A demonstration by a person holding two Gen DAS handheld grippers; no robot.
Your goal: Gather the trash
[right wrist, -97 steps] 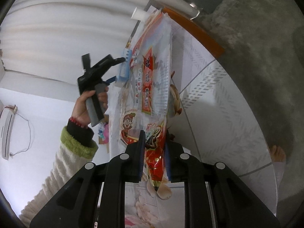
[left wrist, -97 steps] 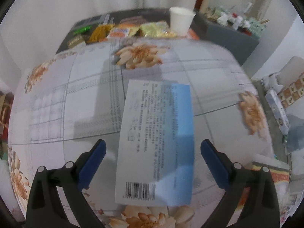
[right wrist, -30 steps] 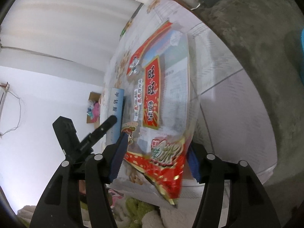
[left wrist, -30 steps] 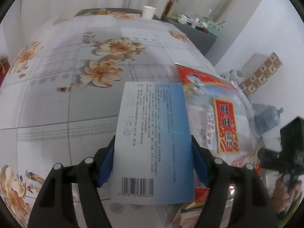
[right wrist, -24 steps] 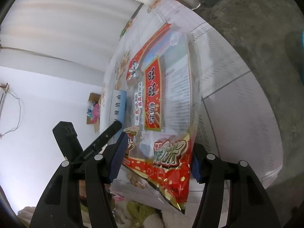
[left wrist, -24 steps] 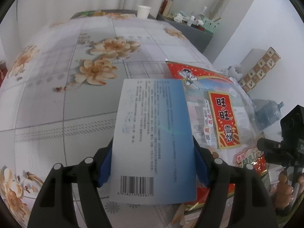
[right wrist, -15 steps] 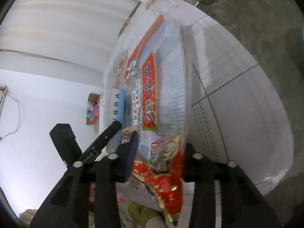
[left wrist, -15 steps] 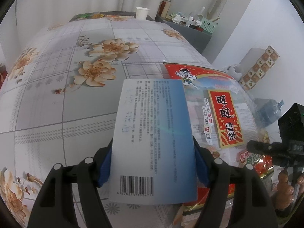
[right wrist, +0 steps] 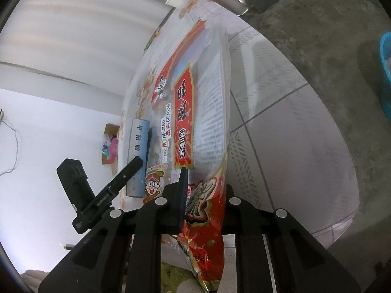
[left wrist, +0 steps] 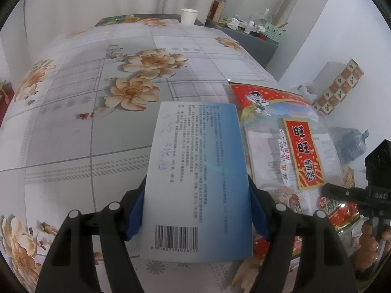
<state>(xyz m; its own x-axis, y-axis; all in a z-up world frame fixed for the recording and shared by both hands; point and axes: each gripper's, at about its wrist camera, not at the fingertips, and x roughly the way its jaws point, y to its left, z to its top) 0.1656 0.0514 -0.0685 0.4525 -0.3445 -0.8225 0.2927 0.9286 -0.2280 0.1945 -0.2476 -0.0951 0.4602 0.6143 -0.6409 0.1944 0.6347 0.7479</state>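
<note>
My left gripper is shut on a flat white-and-blue carton with a barcode, its blue pads pressing both long edges above the floral tablecloth. To its right hangs a red and clear snack bag. In the right wrist view the jaws of my right gripper are closing, and they pinch the crumpled lower end of that bag. The carton and a left finger show just left of the bag. A right finger shows at the left wrist view's right edge.
A paper cup stands at the table's far end. Beyond it, a grey counter carries bottles and clutter. A water jug and a patterned box sit on the floor at right. A blue basin shows over concrete floor.
My right jaws have drawn in from wide apart onto the bag's lower end, bunching it. The left gripper, earlier open around the carton on the table, now grips it and holds still.
</note>
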